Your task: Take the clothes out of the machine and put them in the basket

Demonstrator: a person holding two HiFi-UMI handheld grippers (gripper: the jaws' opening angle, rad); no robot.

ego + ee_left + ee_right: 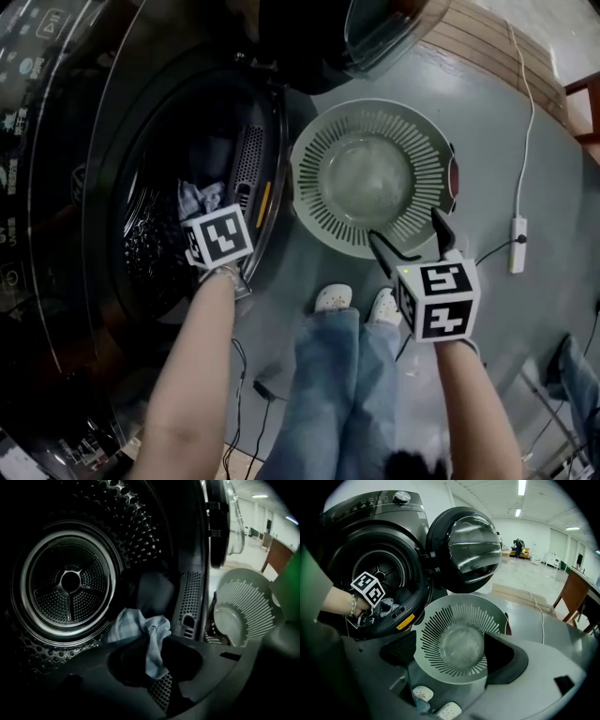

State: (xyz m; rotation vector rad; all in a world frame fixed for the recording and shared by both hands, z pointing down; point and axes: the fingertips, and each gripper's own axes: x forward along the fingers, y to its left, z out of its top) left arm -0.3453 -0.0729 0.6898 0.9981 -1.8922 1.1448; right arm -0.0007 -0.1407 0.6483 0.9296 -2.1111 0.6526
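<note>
The right gripper hangs with its jaws wide apart and empty, the pale slatted basket beyond them on the floor. Beside the basket stands the dark machine, its door swung open. The left gripper is inside its mouth, at a pale cloth.

The person wears blue jeans, white shoes and a left-wrist bracelet.

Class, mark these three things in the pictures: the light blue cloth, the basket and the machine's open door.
light blue cloth (133, 625), left gripper view, on its bunched upper fold.
basket (427, 178), head view, on its slotted wall.
machine's door (473, 545), right gripper view, on its glass bowl.
</note>
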